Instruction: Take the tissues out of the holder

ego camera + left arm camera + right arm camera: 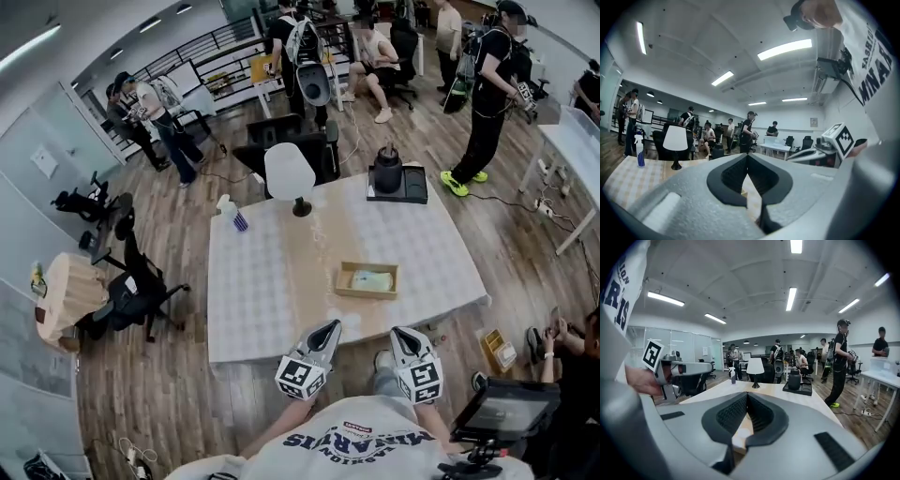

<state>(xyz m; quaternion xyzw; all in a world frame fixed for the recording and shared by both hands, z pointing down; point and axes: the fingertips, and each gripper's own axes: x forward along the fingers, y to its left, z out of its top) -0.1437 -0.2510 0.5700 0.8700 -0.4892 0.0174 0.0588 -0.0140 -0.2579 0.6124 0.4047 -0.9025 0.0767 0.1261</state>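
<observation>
A shallow wooden holder [342, 280] lies on the near right part of the white table [253, 291]. A pale green pack of tissues [371, 279] lies flat inside it. My left gripper [330, 325] hovers at the table's near edge, a little to the left of and nearer than the holder. My right gripper [399, 332] hangs beside it, just short of the holder. Both point toward the table, and nothing is between their jaws. In the left gripper view the left gripper's [748, 156] jaw tips meet. In the right gripper view the right gripper's [747, 394] jaw tips also touch.
On the far part of the table stand a white lamp [290, 174], a spray bottle [234, 217] and a black pot on a tray [394, 178]. Several people and office chairs fill the room behind. A tablet on a stand [502, 411] is at my right.
</observation>
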